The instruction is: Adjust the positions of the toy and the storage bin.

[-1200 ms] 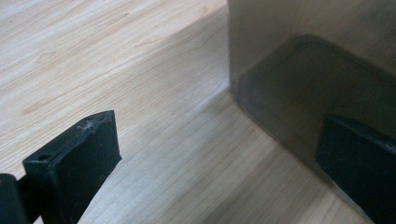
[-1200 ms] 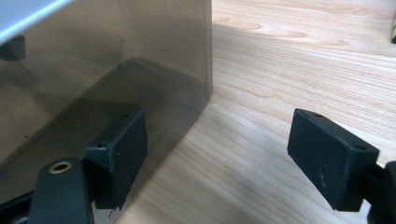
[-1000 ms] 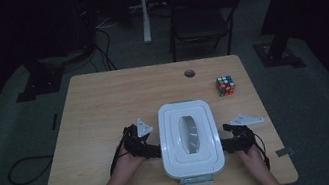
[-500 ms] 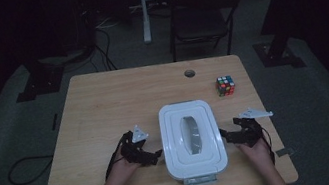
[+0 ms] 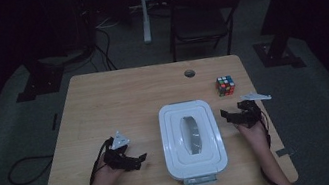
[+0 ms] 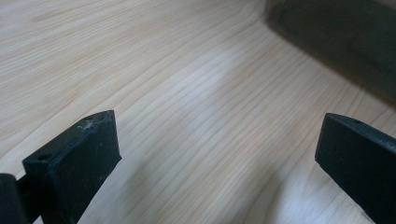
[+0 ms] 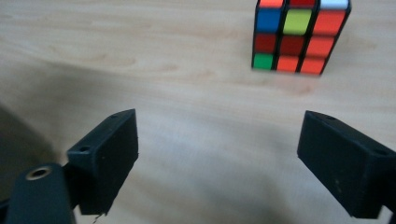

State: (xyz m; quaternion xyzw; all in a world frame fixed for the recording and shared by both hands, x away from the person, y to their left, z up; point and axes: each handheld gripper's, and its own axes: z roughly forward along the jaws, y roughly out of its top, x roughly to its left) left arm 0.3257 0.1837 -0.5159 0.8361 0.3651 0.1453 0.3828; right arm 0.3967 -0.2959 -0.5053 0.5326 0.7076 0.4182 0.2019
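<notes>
The wooden table [image 5: 117, 95] carries a white lidded container [image 5: 191, 138] at its near middle, long axis running near to far, with a raised rim around the lid and an oval recess in the centre. It looks like rigid moulded plastic: stiff, smooth and probably slippery on its flat top, and likely light unless filled, which the pictures cannot settle. Its width suggests one claw could not span it, so the long left and right edges, under the lid's lip, look the soundest places to grip, one claw to each side. The left gripper [image 5: 136, 161] rests left of the container, apart from it, jaws spread with only bare wood between them. The right gripper [image 5: 229, 113] sits just right of the container's far half; its jaws have just been opening and stand wide with nothing between them. A small colourful puzzle cube [image 5: 225, 85] stands beyond it, near the far right of the table.
</notes>
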